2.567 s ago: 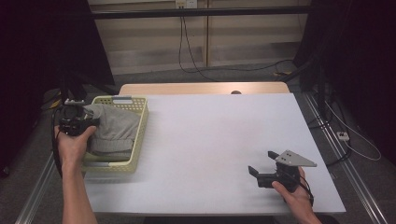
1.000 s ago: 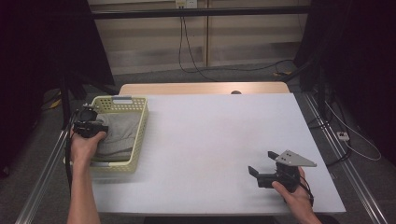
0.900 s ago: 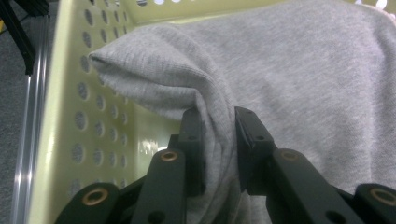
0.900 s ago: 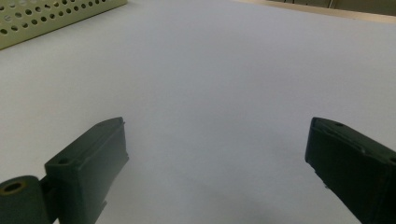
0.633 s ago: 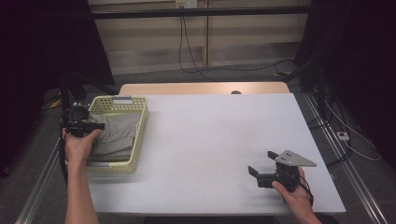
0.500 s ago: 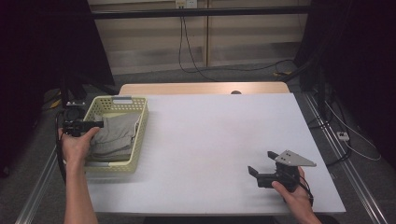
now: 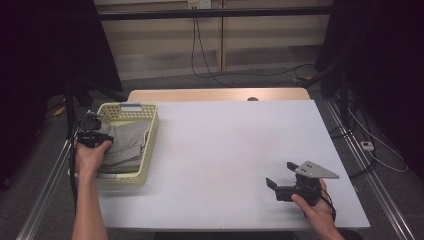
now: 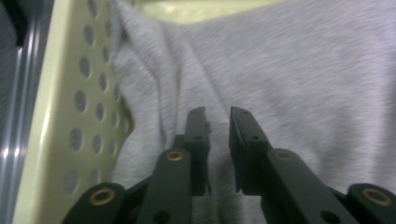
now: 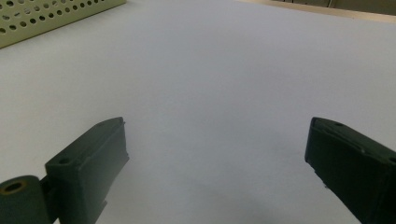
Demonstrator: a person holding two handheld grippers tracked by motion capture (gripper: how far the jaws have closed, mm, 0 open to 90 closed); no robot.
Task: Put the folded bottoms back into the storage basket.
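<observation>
A grey cloth (image 7: pixel 127 142) lies crumpled in a pale yellow perforated basket (image 7: pixel 151 140) at the table's left. My left gripper (image 7: pixel 102 138) reaches in over the basket's left wall, pointing down at the cloth. In the left gripper view its jaws have just been closing and stand close together (image 8: pixel 218 112), with a thin fold of the cloth (image 8: pixel 303 84) in the narrow gap beside the basket wall (image 8: pixel 70 116). My right gripper (image 7: pixel 280 174) rests on the white table near the front right. It is open (image 9: pixel 215 135), with bare table between its jaws.
The white table (image 7: pixel 230 145) stretches between the two hands. A wooden strip (image 7: pixel 215 95) runs along its far edge. Cables lie on the floor beyond, and metal rails flank both sides of the table.
The cloth, bunched up high under the left gripper earlier, now lies lower in the basket. The left hand has shifted slightly at the basket's left side. The right hand has not moved.
</observation>
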